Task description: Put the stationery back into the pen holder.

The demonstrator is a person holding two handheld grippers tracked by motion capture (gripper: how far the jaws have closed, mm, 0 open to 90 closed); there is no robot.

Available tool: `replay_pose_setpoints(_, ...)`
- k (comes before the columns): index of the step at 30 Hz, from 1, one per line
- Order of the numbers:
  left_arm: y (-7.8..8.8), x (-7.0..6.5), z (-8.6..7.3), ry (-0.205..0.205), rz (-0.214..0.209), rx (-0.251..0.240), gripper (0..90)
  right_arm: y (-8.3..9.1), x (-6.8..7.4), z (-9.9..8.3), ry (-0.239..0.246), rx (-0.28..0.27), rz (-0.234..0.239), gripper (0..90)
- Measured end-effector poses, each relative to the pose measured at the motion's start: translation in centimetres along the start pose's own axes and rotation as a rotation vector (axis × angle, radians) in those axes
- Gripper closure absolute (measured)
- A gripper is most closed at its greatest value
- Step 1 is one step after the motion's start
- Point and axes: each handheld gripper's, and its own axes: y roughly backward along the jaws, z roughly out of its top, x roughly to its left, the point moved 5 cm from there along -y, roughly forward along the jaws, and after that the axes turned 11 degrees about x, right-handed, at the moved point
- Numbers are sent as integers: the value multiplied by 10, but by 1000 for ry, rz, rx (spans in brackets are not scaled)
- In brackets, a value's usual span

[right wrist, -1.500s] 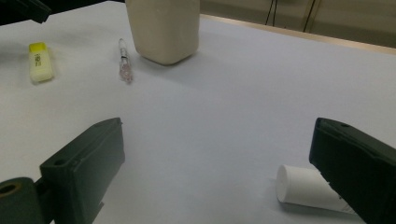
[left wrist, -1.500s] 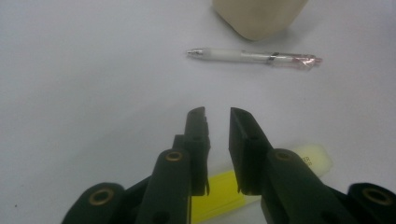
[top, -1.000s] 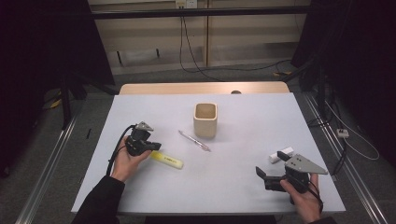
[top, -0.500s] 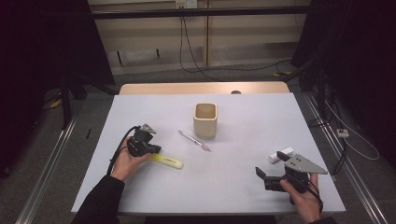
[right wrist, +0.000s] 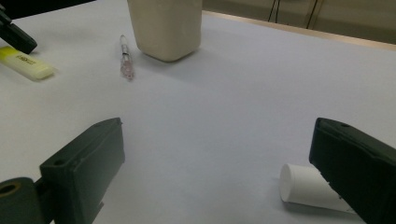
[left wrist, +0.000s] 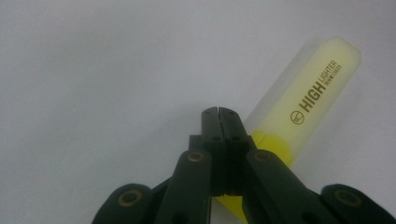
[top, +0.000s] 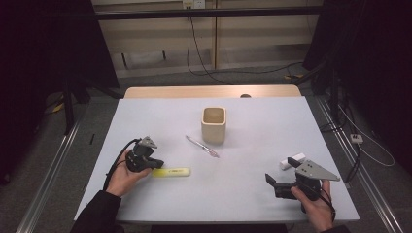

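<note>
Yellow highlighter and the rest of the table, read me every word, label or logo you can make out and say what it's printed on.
"HIGH LIGHTER", on the yellow highlighter, after a small round logo.
Tiny line beside it: too small to read.
Pen, cup, white cylinder: no readable text.

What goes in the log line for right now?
left gripper: shut, beside highlighter | right gripper: open, empty | cup: upright
</note>
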Motion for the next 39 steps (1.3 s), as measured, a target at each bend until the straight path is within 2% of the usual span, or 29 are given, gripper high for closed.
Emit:
replay_pose_setpoints(8, 2, -9, -8, -4, -21, -4, 900, 0, 0, 0, -1, -1, -1, 33)
replay_pose_setpoints(13, 4, -16, -12, -25, -44, 3, 900, 0, 0, 0, 2, -2, -1, 33)
replay_pose_setpoints(17, 4, -18, -13, -23, -45, 0, 900, 0, 0, 0, 2, -2, -1, 34)
replay_pose_setpoints(19, 4, -17, -13, -9, -50, -10, 900, 0, 0, 0, 3, -2, -1, 34)
replay_pose_setpoints(21, 5, -16, -13, -8, -38, -14, 900, 0, 0, 0, 3, -2, -2, 33)
replay_pose_setpoints(23, 8, -13, -13, 4, -36, -42, 875, 0, 0, 0, 2, -1, -2, 33)
replay_pose_setpoints(25, 11, -12, -12, 12, -51, -76, 858, 0, 0, 0, 3, 0, -2, 34)
replay_pose_setpoints(27, 13, -10, -13, 20, -33, -79, 796, 0, 0, 0, 3, 0, -2, 34)
replay_pose_setpoints(29, 14, -8, -13, 31, -15, -89, 689, 0, 0, 0, 2, 0, -2, 34)
replay_pose_setpoints(32, 18, -5, -11, 56, 19, -126, 435, 0, 0, 0, 2, -1, -2, 34)
replay_pose_setpoints(33, 20, -5, -10, 54, 14, -139, 372, 0, 0, 0, 2, -1, -2, 34)
replay_pose_setpoints(35, 24, -6, -10, 50, -9, -164, 313, 0, 0, 0, 2, -1, -2, 33)
replay_pose_setpoints(37, 28, -6, -9, 49, -8, -201, 195, 0, 0, 0, 2, -1, -1, 34)
replay_pose_setpoints(39, 32, -5, -9, 44, 4, -210, 99, 0, 0, 0, 2, 0, -2, 34)
